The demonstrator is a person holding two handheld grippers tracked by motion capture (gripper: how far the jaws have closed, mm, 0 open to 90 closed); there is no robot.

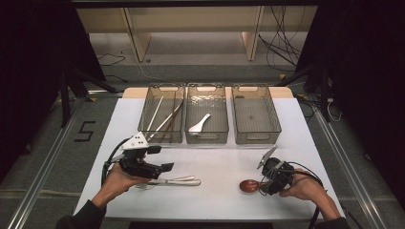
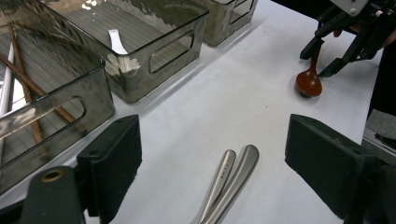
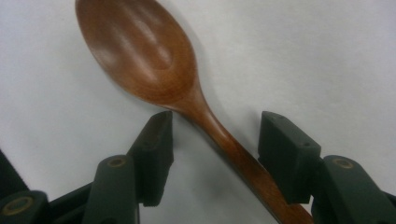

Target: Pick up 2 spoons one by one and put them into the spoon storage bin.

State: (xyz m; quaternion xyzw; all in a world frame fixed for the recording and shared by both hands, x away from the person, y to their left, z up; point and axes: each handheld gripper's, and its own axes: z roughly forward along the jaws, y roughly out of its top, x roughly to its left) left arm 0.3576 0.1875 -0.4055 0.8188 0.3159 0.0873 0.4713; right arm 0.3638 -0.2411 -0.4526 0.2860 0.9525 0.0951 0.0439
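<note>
Right claw [image 3: 212,140] spread, wooden spoon [image 3: 140,51] handle lying between its pads, untouched, bowl beyond the tips

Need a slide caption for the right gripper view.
Right gripper straddles the neck of a brown wooden spoon lying on the white table, pads not yet pressing it.

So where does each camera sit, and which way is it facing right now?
High view: fixed above the person's side, looking forward and down on the table; both forearms and hands enter from below.
Left gripper view: rides the left hand-held gripper, open jaws either side of two metal handles, facing the bins.
Right gripper view: rides the right hand-held gripper, open jaws astride the wooden spoon.
Shared: all three views show the wooden spoon.
</note>
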